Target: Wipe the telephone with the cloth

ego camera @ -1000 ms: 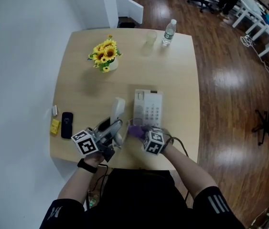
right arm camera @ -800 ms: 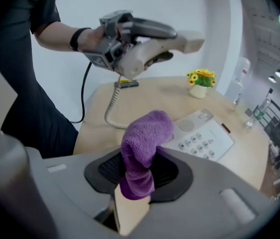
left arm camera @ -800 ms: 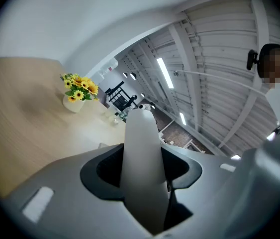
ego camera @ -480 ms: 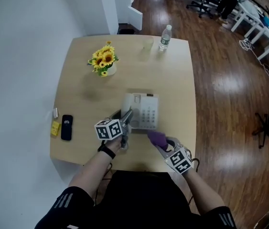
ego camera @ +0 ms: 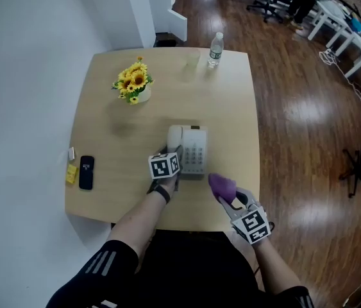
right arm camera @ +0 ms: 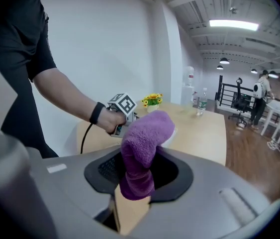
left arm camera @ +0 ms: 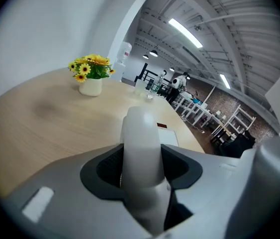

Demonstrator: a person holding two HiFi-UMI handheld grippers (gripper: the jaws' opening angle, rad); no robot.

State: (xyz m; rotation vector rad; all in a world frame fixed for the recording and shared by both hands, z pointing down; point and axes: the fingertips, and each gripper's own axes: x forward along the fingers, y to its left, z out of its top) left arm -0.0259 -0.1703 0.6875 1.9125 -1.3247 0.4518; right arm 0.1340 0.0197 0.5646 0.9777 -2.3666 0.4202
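head view: white push-button desk telephone (ego camera: 195, 151) is sitting mid-table on the pale wooden table (ego camera: 113, 172). left gripper (ego camera: 174, 151) is sitting at its left side; right gripper (ego camera: 229, 199) is hovering just right of it.
left gripper view: jaws are clamping the white plastic handset (left arm camera: 140, 143).
right gripper view: jaws are pinching the purple fluffy cloth (right arm camera: 143, 143), which is hanging apart from the telephone.

Purple cloth (right arm camera: 144, 133), white telephone (ego camera: 195, 151) and white handset (left arm camera: 140, 148), yellow sunflowers (ego camera: 131, 79) with green leaves in a white pot (ego camera: 143, 95), black mobile phone (ego camera: 86, 172), small yellow object (ego camera: 72, 171), pale wood-grain table (ego camera: 103, 127), dark brown plank floor (ego camera: 295, 108).
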